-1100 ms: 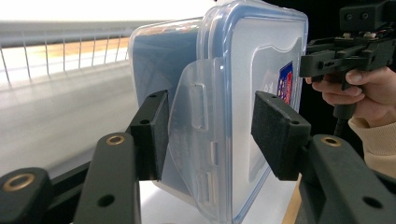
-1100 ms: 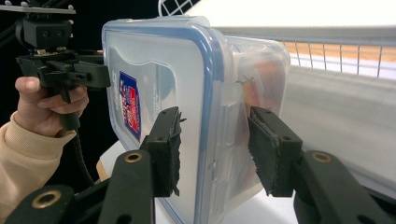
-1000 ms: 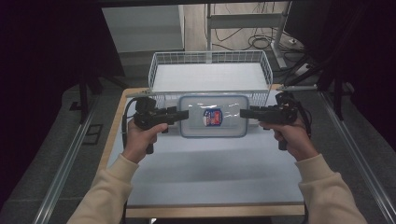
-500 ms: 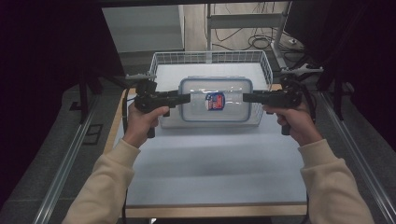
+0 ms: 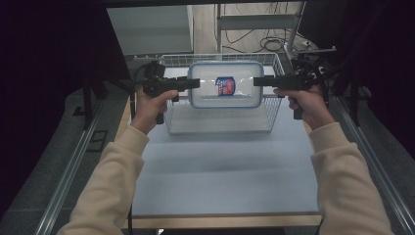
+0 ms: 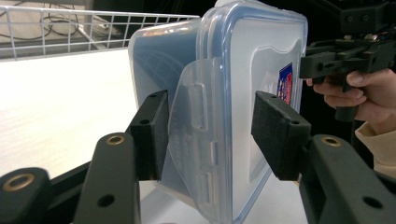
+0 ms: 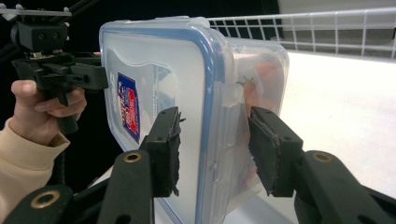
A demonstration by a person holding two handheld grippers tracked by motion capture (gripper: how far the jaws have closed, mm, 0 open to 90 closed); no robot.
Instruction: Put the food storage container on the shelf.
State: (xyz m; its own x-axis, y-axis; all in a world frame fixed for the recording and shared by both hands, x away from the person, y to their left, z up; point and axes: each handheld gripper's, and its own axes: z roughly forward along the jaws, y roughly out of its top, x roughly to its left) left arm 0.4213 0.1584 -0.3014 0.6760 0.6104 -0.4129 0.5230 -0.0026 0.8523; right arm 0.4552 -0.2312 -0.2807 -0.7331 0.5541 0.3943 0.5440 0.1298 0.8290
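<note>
A clear rectangular plastic container with a blue-rimmed snap-on lid (image 5: 226, 84) is held up above a white wire basket (image 5: 220, 125) that stands on the far half of the pale grey tabletop (image 5: 220, 171). In the high view the container is seen lid-up, level, over the far part of the basket, with a red and blue label (image 5: 225, 86) at the middle of its lid.

The left hand-held gripper (image 5: 193, 83) is gripped by the person's left hand (image 5: 149, 105) and reaches in from the left to the container's left short edge. In the left gripper view its two black padded jaws are seen on either side of that edge, over the clear side latch (image 6: 198, 109); the jaws are set fairly wide, one pad against the box body, the other a little off the lid, so a firm clamp cannot be told for certain.

The right hand-held gripper (image 5: 258, 82) is gripped by the right hand (image 5: 303, 105) and reaches in from the right to the opposite short edge. In the right gripper view its jaws straddle that edge, one pad against the lid and the other at the body, with something orange dimly seen through the container wall.

Cream sleeves (image 5: 105, 191) cover both forearms. Cables (image 5: 266, 44) lie on the floor beyond the basket.
</note>
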